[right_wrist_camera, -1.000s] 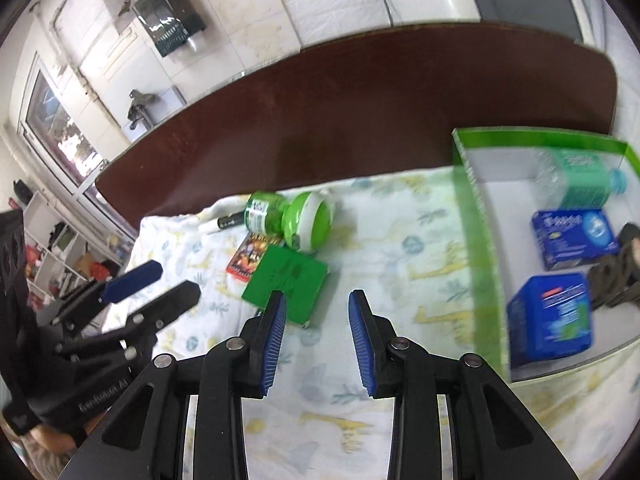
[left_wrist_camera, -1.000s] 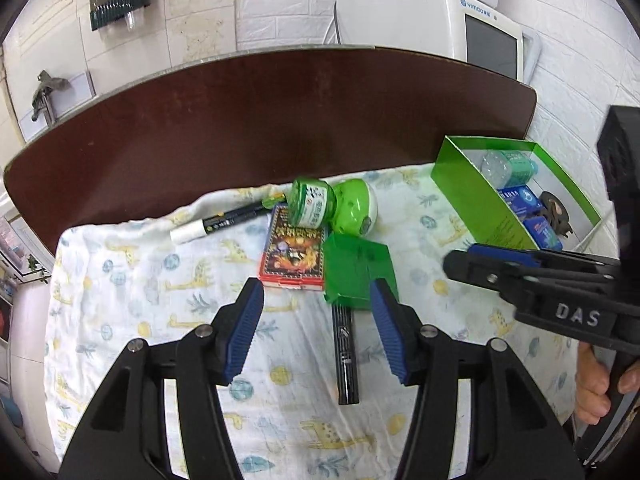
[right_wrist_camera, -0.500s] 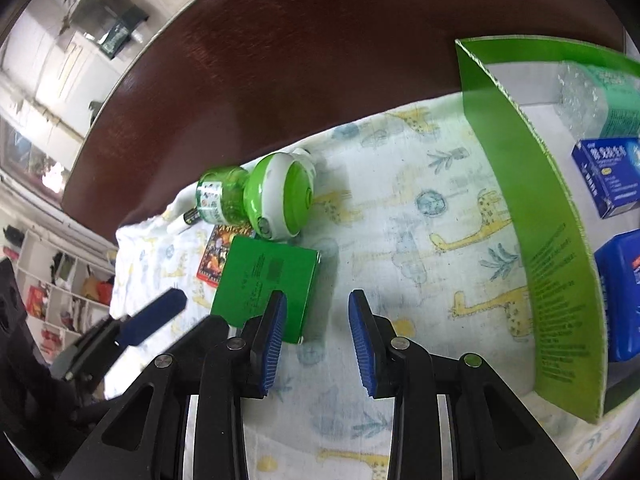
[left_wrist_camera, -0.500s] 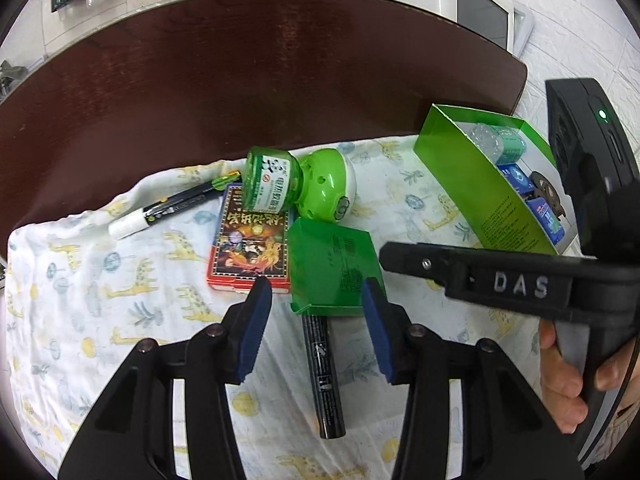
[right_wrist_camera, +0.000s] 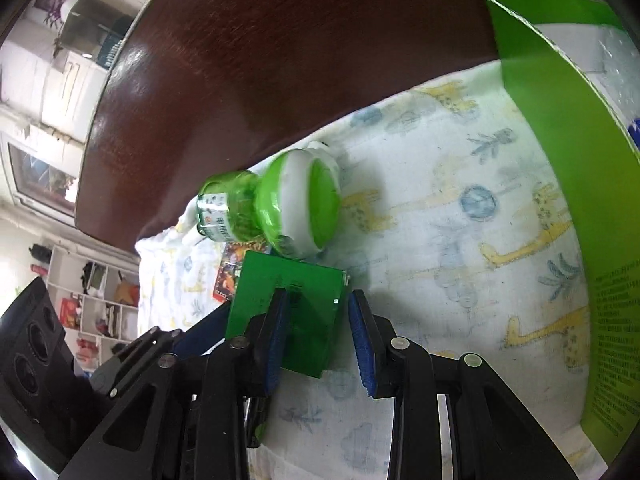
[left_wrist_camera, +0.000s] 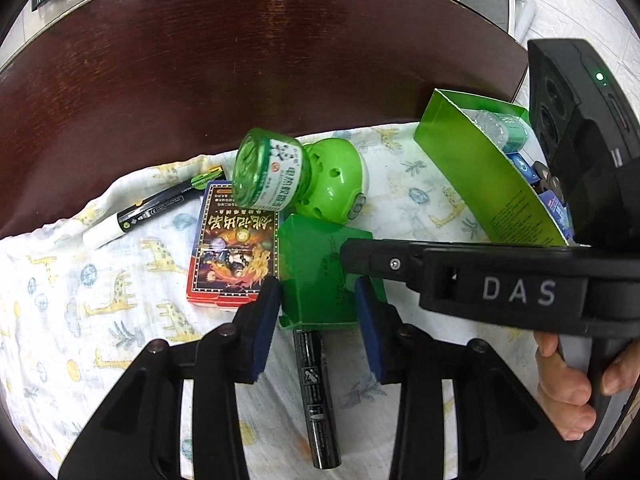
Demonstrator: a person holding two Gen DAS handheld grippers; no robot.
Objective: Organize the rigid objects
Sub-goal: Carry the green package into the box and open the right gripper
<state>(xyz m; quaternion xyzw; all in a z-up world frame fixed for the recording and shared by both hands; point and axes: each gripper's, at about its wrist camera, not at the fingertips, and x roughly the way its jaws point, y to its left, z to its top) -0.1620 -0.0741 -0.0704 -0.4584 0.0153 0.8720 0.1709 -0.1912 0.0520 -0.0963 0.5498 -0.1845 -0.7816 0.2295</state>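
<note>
Closing my left gripper (left_wrist_camera: 318, 304) around the small green box (left_wrist_camera: 320, 276).
Box lies flat, long axis along the fingers; right gripper (right_wrist_camera: 316, 332) spread, straddling its corner.

Both grippers are lower and closer to the green box (left_wrist_camera: 320, 272); the left gripper (left_wrist_camera: 318, 300) has just been closing, its jaws now bracketing it.

Right claw (right_wrist_camera: 318, 330) astride small green box (right_wrist_camera: 286, 308), below toppled green bottle (right_wrist_camera: 272, 208).

"DAS" stands in pale letters on the right gripper (left_wrist_camera: 362, 256)'s black body.
</note>
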